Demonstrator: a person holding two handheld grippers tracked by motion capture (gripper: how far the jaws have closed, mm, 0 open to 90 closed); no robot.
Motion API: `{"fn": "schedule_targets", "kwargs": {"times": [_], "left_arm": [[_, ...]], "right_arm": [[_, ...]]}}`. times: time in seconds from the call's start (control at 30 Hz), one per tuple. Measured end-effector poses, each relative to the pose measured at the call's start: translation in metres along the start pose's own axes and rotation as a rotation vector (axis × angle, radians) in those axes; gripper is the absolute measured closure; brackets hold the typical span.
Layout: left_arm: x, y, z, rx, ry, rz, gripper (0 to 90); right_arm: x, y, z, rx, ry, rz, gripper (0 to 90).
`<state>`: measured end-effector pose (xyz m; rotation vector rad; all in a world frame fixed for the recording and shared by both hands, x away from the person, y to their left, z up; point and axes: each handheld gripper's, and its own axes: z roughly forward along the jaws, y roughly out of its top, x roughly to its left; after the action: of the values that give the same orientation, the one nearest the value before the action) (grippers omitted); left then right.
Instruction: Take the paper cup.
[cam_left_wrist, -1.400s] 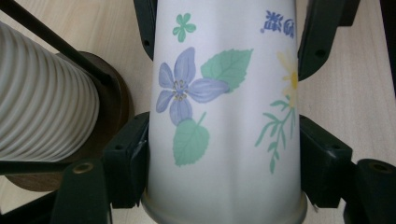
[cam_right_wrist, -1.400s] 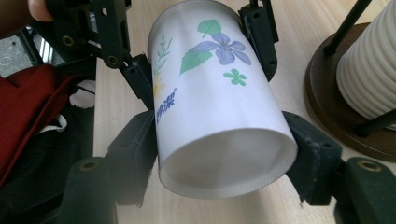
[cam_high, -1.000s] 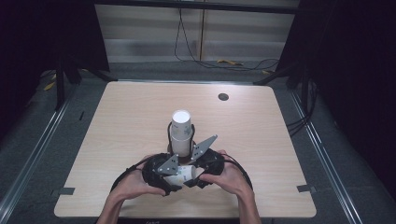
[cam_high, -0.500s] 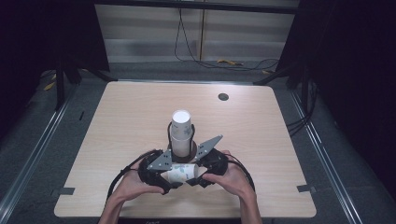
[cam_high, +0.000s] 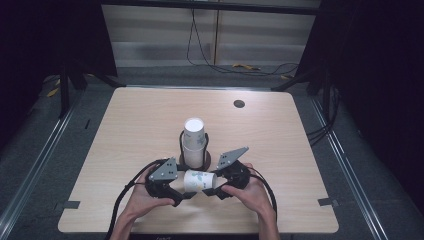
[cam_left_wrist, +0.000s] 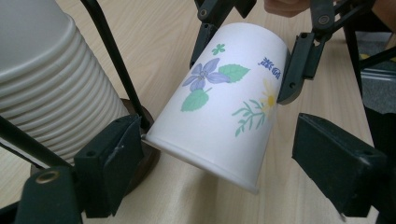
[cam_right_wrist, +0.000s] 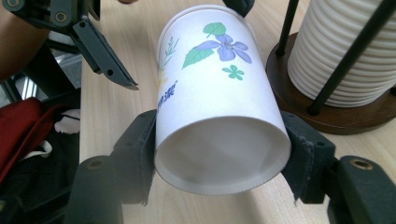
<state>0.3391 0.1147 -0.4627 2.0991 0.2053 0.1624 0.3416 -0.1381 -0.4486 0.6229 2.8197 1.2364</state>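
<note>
Since a second ago the left gripper (cam_high: 186, 196) has been opening: its fingers (cam_left_wrist: 109, 161) now stand spread on either side of the flowered paper cup (cam_high: 199, 180), one close by the rim, the other clear of the wall. The right gripper (cam_high: 214, 189) pinches the cup near its open rim, fingers (cam_right_wrist: 135, 154) pressed on both sides of the wall. The cup lies on its side just above the surface, directly in front of the cup stack (cam_high: 194, 141) in its wire-and-wood holder (cam_high: 182, 159). Its long axis runs across from one gripper to the other, closed base toward the left gripper and mouth toward the right. The right gripper alone carries it, so any next move with the cup looks to be the right hand's.
</note>
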Motion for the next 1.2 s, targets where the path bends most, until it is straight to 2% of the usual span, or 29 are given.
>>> {"fn": "schedule_targets", "kwargs": {"times": [0.1,0.23,0.33,0.43,0.6,0.73,0.93,1.03,1.2], "left_arm": [[0.0,-0.003,-0.002,-0.027,-0.005,-0.01,15.8],[-0.001,-0.006,-0.005,-0.076,0.007,-0.044,15.9],[-0.002,-0.01,-0.008,-0.088,0.013,-0.046,15.9],[-0.003,-0.014,-0.008,-0.128,0.006,-0.066,15.9],[-0.004,-0.02,-0.007,-0.138,0.02,-0.075,15.9],[-0.003,-0.021,-0.007,-0.144,0.014,-0.085,15.7],[-0.006,-0.021,-0.003,-0.15,0.006,-0.087,15.7],[-0.008,-0.023,-0.002,-0.184,0.026,-0.093,15.8],[-0.008,-0.026,-0.003,-0.199,0.034,-0.102,15.7]], "right_arm": [[-0.001,-0.005,-0.001,-0.033,0.005,0.008,35.5],[-0.002,-0.01,-0.002,-0.064,0.004,0.016,35.4],[-0.003,-0.015,-0.002,-0.105,0.012,0.027,35.4],[-0.003,-0.017,-0.001,-0.11,-0.002,0.041,35.5],[-0.004,-0.024,-0.002,-0.168,0.006,0.058,35.6],[-0.005,-0.029,-0.003,-0.203,0.027,0.059,35.7],[-0.005,-0.036,-0.002,-0.253,0.053,0.047,35.8],[-0.004,-0.038,-0.002,-0.283,0.06,0.032,35.8],[-0.003,-0.04,-0.002,-0.324,0.073,0.018,35.9]]}}
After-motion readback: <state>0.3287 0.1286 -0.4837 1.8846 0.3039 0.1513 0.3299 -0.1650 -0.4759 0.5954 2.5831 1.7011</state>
